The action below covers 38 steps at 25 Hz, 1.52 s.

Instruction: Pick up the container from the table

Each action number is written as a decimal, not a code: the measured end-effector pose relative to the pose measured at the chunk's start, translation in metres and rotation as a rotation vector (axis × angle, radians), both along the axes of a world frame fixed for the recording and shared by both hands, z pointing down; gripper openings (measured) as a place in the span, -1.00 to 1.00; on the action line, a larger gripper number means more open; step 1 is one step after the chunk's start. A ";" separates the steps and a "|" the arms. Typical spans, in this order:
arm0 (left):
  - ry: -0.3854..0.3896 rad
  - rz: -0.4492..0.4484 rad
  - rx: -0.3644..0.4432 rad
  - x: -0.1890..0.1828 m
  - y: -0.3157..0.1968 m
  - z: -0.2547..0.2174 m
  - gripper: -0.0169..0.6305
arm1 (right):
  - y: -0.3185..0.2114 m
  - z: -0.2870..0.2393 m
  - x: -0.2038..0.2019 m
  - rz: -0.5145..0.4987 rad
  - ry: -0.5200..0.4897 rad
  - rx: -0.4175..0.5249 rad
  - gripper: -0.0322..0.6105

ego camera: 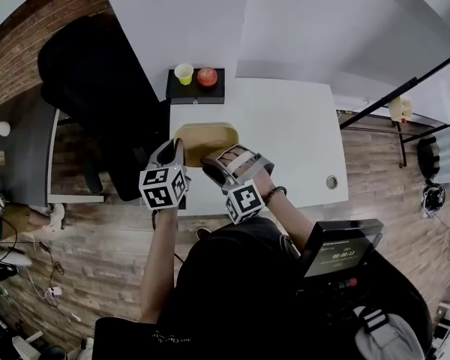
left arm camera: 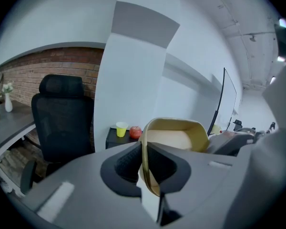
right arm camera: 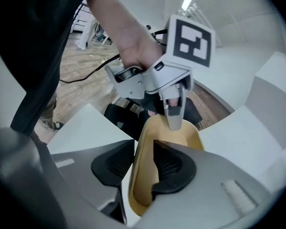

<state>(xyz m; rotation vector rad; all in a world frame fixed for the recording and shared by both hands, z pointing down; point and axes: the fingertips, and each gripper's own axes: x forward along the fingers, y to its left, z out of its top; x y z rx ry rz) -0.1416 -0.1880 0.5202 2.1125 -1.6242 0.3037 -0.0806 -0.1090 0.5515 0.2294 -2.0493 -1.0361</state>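
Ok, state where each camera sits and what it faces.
Head view: on the head, looking down at the table; forearms, left gripper, right gripper show.
Left gripper view: rides that gripper, faces chair and wall; jaws shut on the container rim.
Right gripper view: rides that gripper, faces the person; jaws open around the rim.
All three share the container.

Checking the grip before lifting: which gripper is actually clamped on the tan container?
The left gripper: its pads pinch the container's rim. The right gripper only straddles the opposite wall, jaws apart, a gap showing at one pad.
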 end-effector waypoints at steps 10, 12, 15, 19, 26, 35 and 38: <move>-0.013 -0.145 0.060 -0.047 0.002 -0.011 -0.90 | -0.049 -0.072 0.046 0.403 -0.617 -0.294 -0.44; -0.017 -0.163 0.081 -0.053 0.003 -0.015 -0.90 | -0.065 -0.073 0.055 0.498 -0.743 -0.439 -0.36; -0.020 -0.173 0.126 -0.054 0.005 -0.020 -0.90 | -0.073 -0.066 0.054 0.534 -0.848 -0.647 -0.26; -0.019 -0.152 0.215 -0.046 0.005 -0.033 -0.90 | -0.078 -0.056 0.049 0.535 -0.860 -0.711 -0.24; -0.043 -0.085 0.333 -0.031 0.010 -0.051 -0.88 | -0.088 -0.065 0.053 0.571 -0.901 -0.664 -0.38; -0.055 0.014 0.337 -0.013 0.016 -0.041 -0.82 | -0.102 -0.070 0.069 0.662 -0.924 -0.605 -0.62; -0.077 0.037 0.334 -0.007 0.018 -0.037 -0.79 | -0.104 -0.075 0.074 0.677 -0.945 -0.581 -0.68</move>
